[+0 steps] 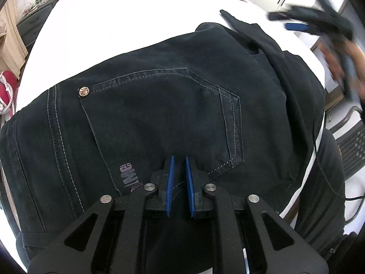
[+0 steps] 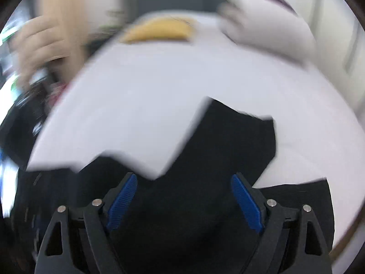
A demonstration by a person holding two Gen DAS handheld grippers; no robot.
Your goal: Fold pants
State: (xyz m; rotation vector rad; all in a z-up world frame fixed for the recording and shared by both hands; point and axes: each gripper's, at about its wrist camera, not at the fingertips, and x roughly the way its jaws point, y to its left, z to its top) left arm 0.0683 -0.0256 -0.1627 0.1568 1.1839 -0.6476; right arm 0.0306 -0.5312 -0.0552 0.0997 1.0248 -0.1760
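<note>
Black pants [image 1: 173,105] lying on the white bed [image 1: 118,25], seat side up with the back pocket and its rivet showing, waistband end bunched toward the near edge. Left gripper [image 1: 179,159] low over the pocket's lower corner, blue pads nearly pressed together with only a thin slit between; whether any cloth sits in that slit cannot be told. Right gripper [image 2: 183,178] spread wide, holding nothing, blurred above the leg end, where two dark leg panels splay apart over the sheet. Judged an early stage: perhaps one rough lengthwise fold at the seat, legs not yet aligned. Left to do, most likely: squaring the legs one on the other, smoothing, then folding across. Yellow cushion [image 2: 159,32] well apart at the far end.
</note>
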